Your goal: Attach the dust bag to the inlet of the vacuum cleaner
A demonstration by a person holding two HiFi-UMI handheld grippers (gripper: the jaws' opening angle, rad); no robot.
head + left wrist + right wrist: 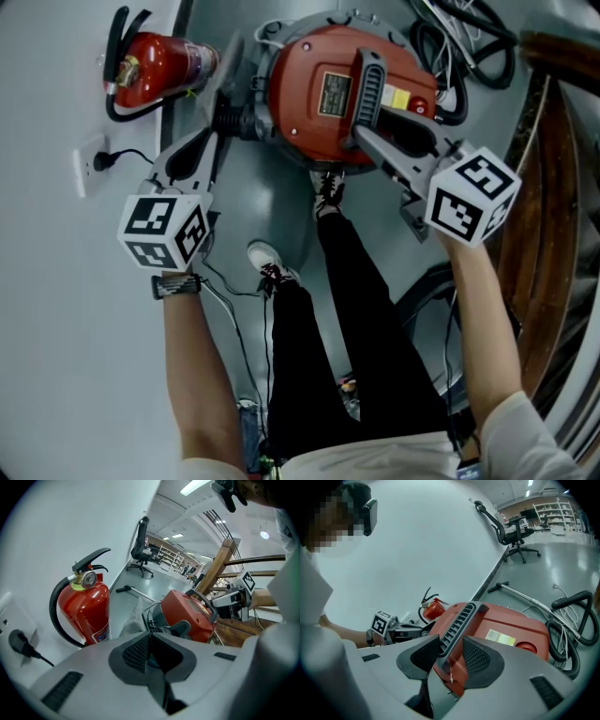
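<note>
Fire extinguisher (155, 66): red, standing by the wall, far left.
Left gripper (147, 637): pads pressed together, seemingly pinching the bag's edge.
Dust bag (223, 80): grey, limp, just beside the black inlet (239, 122).
Vacuum cleaner (314, 56): red, on the floor, centre.
Right gripper (449, 656): fingers wide, straddling the handle (457, 623).
Hose (459, 42): coiled, far right.

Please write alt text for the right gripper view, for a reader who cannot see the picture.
The right hand-held gripper's two jaws stand on either side of the grey ribbed handle of a red vacuum cleaner. Behind it, a red fire extinguisher stands by the pale wall, and the left hand-held gripper reaches in from the picture's left.
</note>
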